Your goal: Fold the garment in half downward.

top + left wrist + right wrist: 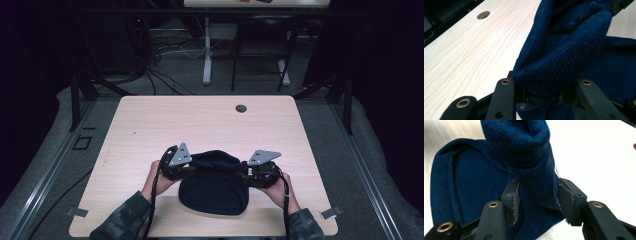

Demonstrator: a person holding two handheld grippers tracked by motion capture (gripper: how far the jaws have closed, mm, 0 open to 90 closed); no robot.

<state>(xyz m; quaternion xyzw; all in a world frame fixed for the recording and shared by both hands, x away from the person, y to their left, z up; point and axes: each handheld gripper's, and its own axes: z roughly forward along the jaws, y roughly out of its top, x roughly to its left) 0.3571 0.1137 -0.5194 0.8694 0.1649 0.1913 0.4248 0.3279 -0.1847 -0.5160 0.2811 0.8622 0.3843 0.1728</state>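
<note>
1. A dark blue knitted hat (214, 187) lies on the near half of a pale wooden table (200, 122), close to the person's edge, its lower part flat on the wood and its upper edge lifted between the two grippers.
2. The left gripper (186, 170), held in the person's left hand (156, 176), meets the hat's left upper edge; in the left gripper view a thick fold of knit (564, 60) sits between the jaws, which are pinching it.
3. The right gripper (248, 174), held in the right hand (280, 187), meets the hat's right upper edge; in the right gripper view the fold (534, 170) stands between the pads (513, 201), but the jaws look parted wider than the cloth, so whether they are pressing it cannot be told.
4. The far half of the table is bare wood, with a round cable hole (241, 108) near the far edge, well apart from the hat.
5. Bare wood also lies to the left and right of the hands, up to the table's side edges.
6. Around the table the room is dark: grey floor, black frame posts, loose cables (165, 60) and the legs of another desk (207, 50) beyond.
</note>
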